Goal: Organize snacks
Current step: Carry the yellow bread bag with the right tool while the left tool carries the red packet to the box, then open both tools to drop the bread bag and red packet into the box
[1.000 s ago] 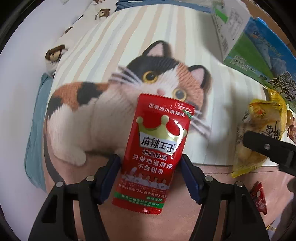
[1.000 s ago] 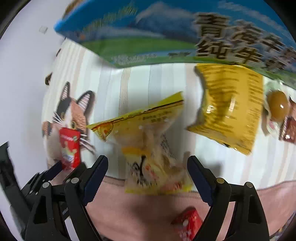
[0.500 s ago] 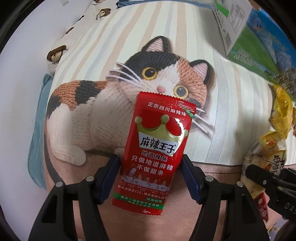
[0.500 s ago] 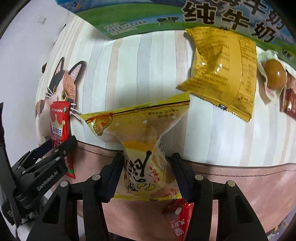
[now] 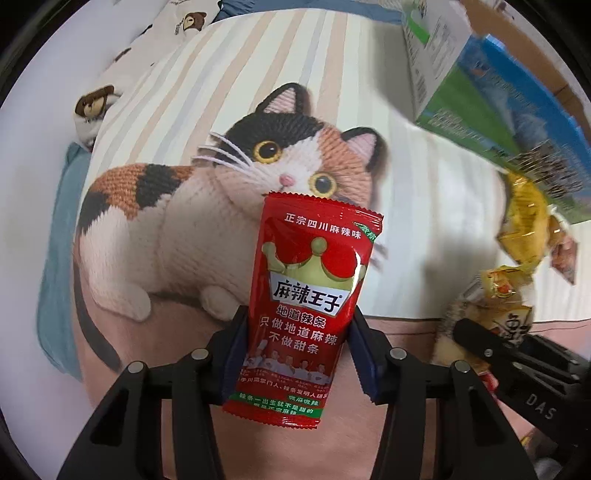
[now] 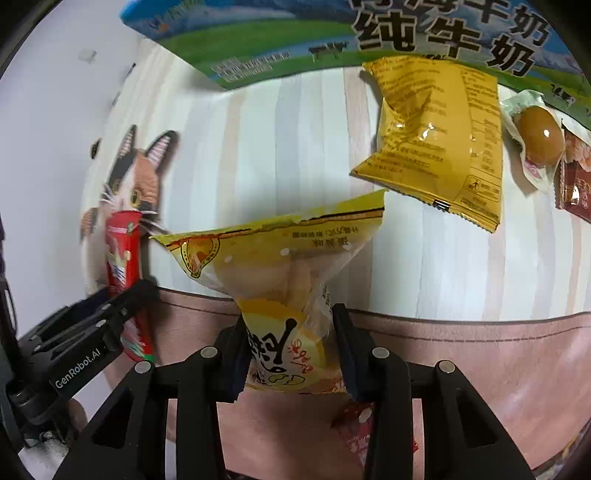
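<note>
My left gripper [image 5: 297,350] is shut on a red spicy-strip packet [image 5: 310,306] and holds it upright above the cat-print cloth [image 5: 221,206]. My right gripper [image 6: 290,345] is shut on a yellow clear-window snack bag [image 6: 280,266], lifted off the cloth. The red packet also shows in the right wrist view [image 6: 123,258], at far left. The yellow bag also shows in the left wrist view [image 5: 506,306], at right. A yellow snack pouch [image 6: 443,140], a wrapped brown egg [image 6: 539,136] and a dark red packet [image 6: 574,184] lie on the striped cloth.
A blue and green milk carton box [image 6: 332,33] stands at the far edge; it also shows in the left wrist view [image 5: 480,85]. A small red packet [image 6: 362,424] lies on the pink band under my right gripper. A bear-print pillow [image 5: 122,77] lies at far left.
My right gripper closed on the yellow window bag and lifted it. My left gripper keeps its hold on the red packet and has drawn back a little.
</note>
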Demonstrator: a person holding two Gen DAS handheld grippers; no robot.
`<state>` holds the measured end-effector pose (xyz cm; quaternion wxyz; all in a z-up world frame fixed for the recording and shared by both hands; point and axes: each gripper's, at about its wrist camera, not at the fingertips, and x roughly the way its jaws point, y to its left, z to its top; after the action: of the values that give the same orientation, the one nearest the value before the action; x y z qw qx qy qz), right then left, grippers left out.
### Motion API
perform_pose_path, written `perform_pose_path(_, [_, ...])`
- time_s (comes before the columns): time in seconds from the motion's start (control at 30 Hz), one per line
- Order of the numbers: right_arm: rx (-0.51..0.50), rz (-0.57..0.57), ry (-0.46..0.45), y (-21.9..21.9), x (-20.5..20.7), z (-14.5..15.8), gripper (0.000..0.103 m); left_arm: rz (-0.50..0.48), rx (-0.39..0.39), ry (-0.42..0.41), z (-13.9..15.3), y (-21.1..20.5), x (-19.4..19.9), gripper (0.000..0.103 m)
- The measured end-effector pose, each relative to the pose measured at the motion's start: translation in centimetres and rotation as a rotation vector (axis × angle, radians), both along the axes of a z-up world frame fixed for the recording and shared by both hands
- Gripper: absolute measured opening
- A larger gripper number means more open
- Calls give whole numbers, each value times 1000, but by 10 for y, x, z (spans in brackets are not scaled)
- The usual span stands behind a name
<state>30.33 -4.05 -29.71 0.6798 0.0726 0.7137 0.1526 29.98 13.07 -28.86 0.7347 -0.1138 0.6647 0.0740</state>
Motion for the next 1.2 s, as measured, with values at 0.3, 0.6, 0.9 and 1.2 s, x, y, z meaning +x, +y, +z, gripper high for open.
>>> perform_pose_path(0.3, [163,-18,-61,-24,-4,67,42,29,-137,-154,80,-15,0,48])
perform_pose_path(0.6, [246,-99,-205,-94,36,167,42,-79,-214,-337,184,-59,56,48])
perform_pose_path(0.9, [166,-232,-300,-167,156,216,42,-165,-210,-345,215,-99,176,48])
perform_pose_path(1.2, [31,-281,-204,-196,276,177,42,-130,-197,-189,162,-104,289,49])
